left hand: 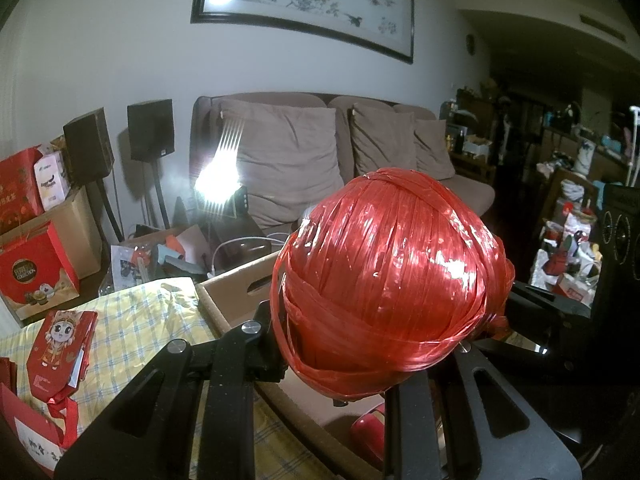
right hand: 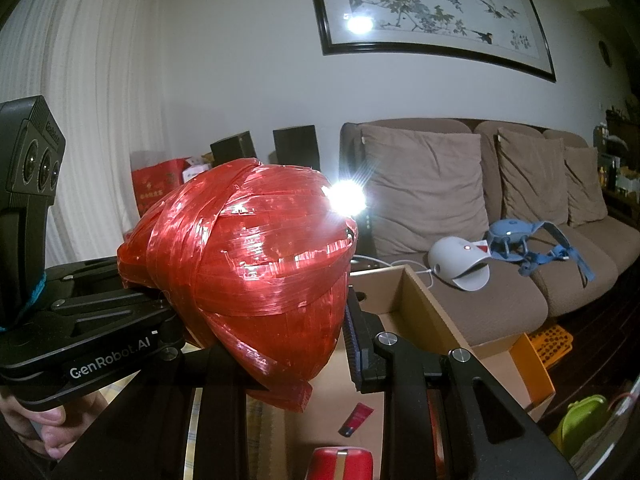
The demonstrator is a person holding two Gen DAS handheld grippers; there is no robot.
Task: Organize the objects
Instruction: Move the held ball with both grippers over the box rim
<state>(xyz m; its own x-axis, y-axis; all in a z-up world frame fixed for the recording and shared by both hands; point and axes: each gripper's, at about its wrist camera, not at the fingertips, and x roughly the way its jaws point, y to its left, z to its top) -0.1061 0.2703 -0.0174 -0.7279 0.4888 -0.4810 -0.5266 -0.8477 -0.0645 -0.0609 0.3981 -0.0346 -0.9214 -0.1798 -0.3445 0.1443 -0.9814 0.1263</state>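
Note:
A big ball of shiny red plastic twine [left hand: 392, 276] fills the middle of the left wrist view, and it also shows in the right wrist view [right hand: 248, 264]. My left gripper [left hand: 372, 336] is closed against its two sides. My right gripper [right hand: 264, 332] is closed on it too, with a finger [right hand: 356, 340] pressed against its right side. The left gripper's body [right hand: 80, 344] shows at the left of the right wrist view. Both hold the ball above an open cardboard box [right hand: 424, 300], whose near wall shows in the left wrist view [left hand: 240, 284].
Small red items [right hand: 356, 418] lie in the box. A yellow checked cloth [left hand: 132, 320] carries a red cartoon packet [left hand: 60, 348]. A brown sofa [right hand: 500, 200] holds a white device [right hand: 460, 264] and blue straps [right hand: 532, 240]. A bright lamp [left hand: 218, 184] glares. Red gift boxes [left hand: 34, 272] stand at the left.

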